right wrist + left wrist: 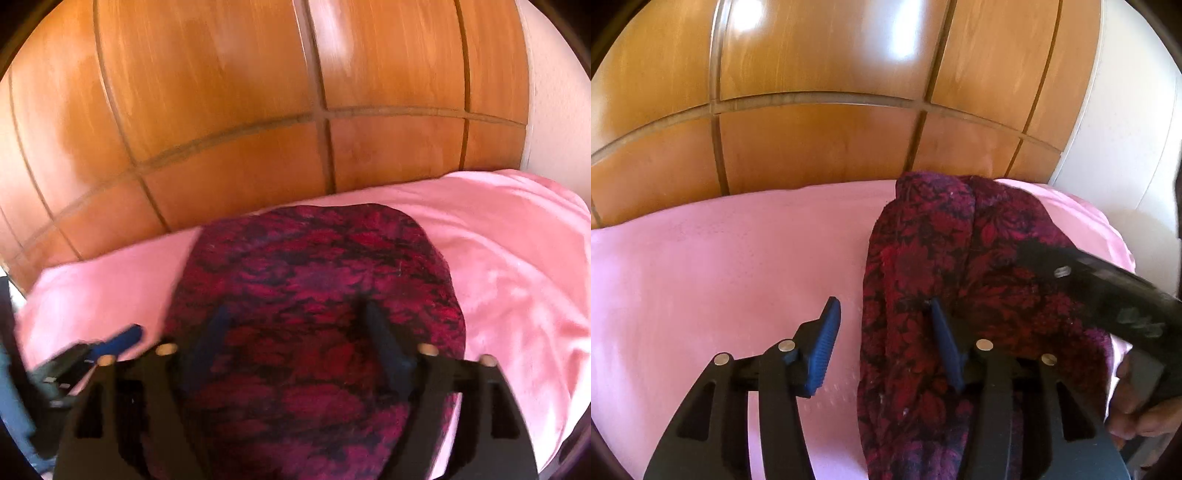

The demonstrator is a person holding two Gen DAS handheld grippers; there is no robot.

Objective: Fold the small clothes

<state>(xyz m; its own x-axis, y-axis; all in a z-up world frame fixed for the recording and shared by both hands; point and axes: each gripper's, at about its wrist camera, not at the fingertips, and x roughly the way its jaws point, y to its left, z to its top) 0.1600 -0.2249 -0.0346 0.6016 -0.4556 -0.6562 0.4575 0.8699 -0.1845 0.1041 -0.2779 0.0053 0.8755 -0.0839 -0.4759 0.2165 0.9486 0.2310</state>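
Observation:
A dark red floral garment [945, 266] lies in a long folded strip on the pink sheet [720, 258]. My left gripper [884, 317] is open over its left edge; its right finger rests on the cloth, its left finger over the sheet. In the right wrist view the same garment [317, 266] fills the middle. My right gripper [299, 321] is open just above it, both fingers over the cloth. The view is blurred. The right gripper's black body [1115, 291] shows in the left wrist view, and the left gripper's blue fingertip [122, 338] shows at the right view's left edge.
A wooden panelled headboard [820, 140] stands right behind the bed. A white wall [1126, 129] is at the right. The pink sheet's [517, 266] far edge is close behind the garment. A hand [1137, 410] holds the right gripper.

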